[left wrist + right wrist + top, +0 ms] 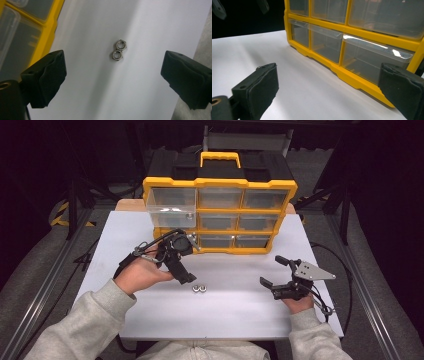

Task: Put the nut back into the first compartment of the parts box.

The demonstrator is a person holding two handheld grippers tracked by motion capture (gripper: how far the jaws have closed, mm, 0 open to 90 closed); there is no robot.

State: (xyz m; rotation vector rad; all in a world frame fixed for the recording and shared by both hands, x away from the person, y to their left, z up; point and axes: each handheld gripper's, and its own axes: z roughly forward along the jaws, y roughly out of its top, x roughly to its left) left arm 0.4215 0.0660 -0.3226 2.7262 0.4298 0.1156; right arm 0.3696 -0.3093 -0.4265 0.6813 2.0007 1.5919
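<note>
Two small steel hex nuts (200, 289) (119, 50) lie touching each other on the white table (230, 315). My left gripper (190, 261) (113, 72) hovers just left of and above them, open, with nothing between its jaws; in the left gripper view the nuts sit ahead of the gap. My right gripper (271, 270) (327, 85) rests open at the right, empty, facing the organizer's lower drawers. Behind stands a yellow organizer (220, 182) (352, 75) with clear drawers; its top-left drawer (171, 207) is pulled out.
The organizer has a black back and a yellow carry handle (220, 157). Its yellow edge (47, 32) lies at the left of the left gripper view. Metal frame rails (45, 285) run along both sides of the table. Cables trail from each gripper.
</note>
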